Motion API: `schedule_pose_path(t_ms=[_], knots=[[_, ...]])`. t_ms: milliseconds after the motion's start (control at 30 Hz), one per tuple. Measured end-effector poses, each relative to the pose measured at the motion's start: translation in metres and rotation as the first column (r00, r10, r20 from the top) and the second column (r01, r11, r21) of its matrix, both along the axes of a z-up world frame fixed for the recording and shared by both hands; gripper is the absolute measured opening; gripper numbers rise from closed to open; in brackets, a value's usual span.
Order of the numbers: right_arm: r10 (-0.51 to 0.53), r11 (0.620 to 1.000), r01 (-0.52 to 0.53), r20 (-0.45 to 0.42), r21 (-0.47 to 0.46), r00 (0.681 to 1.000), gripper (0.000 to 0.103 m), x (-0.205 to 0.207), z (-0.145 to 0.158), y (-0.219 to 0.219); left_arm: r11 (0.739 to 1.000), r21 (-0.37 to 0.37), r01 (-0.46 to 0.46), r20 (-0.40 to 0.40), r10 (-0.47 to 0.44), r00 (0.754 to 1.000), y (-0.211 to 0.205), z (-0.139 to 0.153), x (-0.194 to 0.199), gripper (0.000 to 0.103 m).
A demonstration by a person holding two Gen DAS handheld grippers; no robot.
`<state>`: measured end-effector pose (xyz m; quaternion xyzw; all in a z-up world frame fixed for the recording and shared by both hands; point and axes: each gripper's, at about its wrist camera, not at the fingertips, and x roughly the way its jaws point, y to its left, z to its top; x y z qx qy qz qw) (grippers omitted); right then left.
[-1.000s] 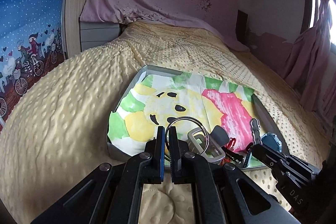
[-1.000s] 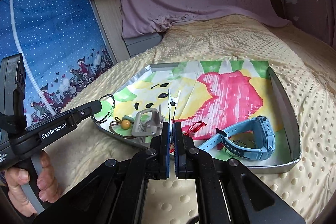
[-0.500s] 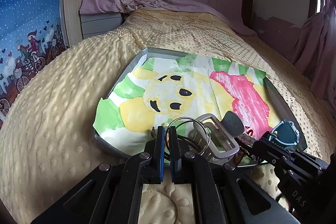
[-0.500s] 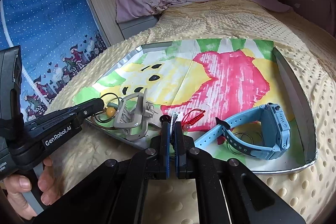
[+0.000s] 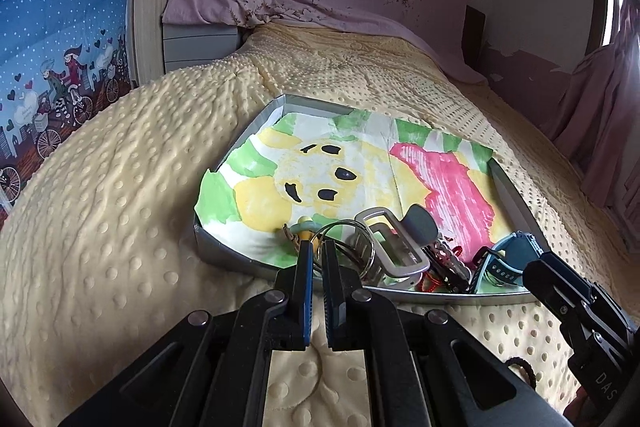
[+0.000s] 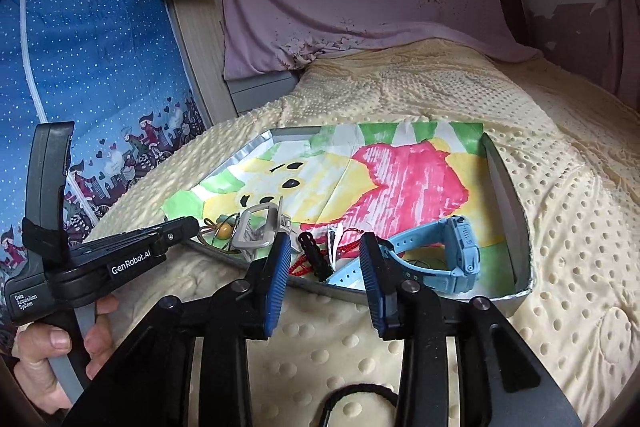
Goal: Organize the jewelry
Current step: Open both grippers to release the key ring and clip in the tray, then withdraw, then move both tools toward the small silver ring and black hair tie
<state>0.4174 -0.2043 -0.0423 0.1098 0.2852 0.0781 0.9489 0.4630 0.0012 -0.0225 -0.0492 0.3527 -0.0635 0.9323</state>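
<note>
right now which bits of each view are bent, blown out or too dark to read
Left wrist view: fisheye bows the tray rim, the window at upper right is blown out, corners go black. Right wrist view: blue watch sharp and evenly lit, the edges curve, and the near fingers are dark with little detail.

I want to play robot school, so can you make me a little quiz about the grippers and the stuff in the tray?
1. True or false: the right gripper is open.
2. What colour is the watch lying in the tray? A red, B blue, C black.
3. Fill in: the metal ring is pinched by the ____ gripper.

Key: 1 true; 2 B; 3 left.
</note>
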Motion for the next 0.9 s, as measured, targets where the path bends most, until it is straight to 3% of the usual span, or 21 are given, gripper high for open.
schedule_pose_path(t_ms=[133, 233, 367, 500, 567, 600, 633, 700, 800, 833, 900], knots=[[-0.036, 0.999, 0.036, 0.037, -0.001, 0.999, 0.032, -0.018, 0.008, -0.011, 1.0, 0.008, 0.01, 0.013, -0.01, 1.0, -0.002, 0.004, -0.014, 0.005], [-0.058, 0.998, 0.058, 0.064, 0.0, 0.996, 0.044, -0.033, 0.015, -0.019, 1.0, 0.009, 0.016, 0.025, -0.016, 1.0, -0.002, 0.005, -0.026, 0.005], [-0.066, 0.998, 0.067, 0.082, -0.01, 0.994, 0.047, -0.053, 0.021, -0.026, 1.0, -0.004, 0.016, 0.045, -0.015, 0.999, 0.001, 0.009, -0.044, 0.005], [-0.074, 0.997, 0.075, 0.1, -0.01, 0.992, 0.058, -0.072, 0.024, -0.032, 1.0, -0.009, 0.018, 0.062, -0.018, 0.998, 0.002, 0.012, -0.063, 0.008], [-0.076, 0.997, 0.077, 0.104, -0.007, 0.992, 0.06, -0.08, 0.026, -0.033, 1.0, -0.015, 0.013, 0.071, -0.012, 0.997, 0.003, 0.013, -0.072, 0.027], [-0.074, 0.997, 0.074, 0.107, -0.004, 0.992, 0.063, -0.085, 0.027, -0.033, 1.0, -0.016, 0.002, 0.08, -0.001, 0.997, 0.004, 0.015, -0.078, 0.053], [-0.071, 0.997, 0.072, 0.108, -0.005, 0.992, 0.064, -0.089, 0.027, -0.033, 1.0, -0.014, -0.016, 0.102, 0.017, 0.995, 0.005, 0.016, -0.085, 0.072], [-0.067, 0.997, 0.069, 0.112, -0.016, 0.991, 0.07, -0.098, 0.028, -0.032, 0.999, -0.016, -0.029, 0.154, 0.031, 0.988, 0.008, 0.02, -0.101, 0.073], [-0.062, 0.997, 0.066, 0.122, -0.027, 0.991, 0.072, -0.113, 0.03, -0.03, 0.999, -0.023, -0.028, 0.151, 0.032, 0.988, 0.012, 0.021, -0.116, 0.075], [-0.06, 0.998, 0.063, 0.126, -0.023, 0.99, 0.073, -0.119, 0.031, -0.03, 0.999, -0.024, -0.027, 0.162, 0.031, 0.986, 0.014, 0.023, -0.123, 0.081], [-0.049, 0.999, 0.051, 0.14, -0.015, 0.989, 0.088, -0.131, 0.032, -0.029, 0.999, -0.014, -0.029, 0.192, 0.032, 0.981, 0.016, 0.024, -0.138, 0.091]])
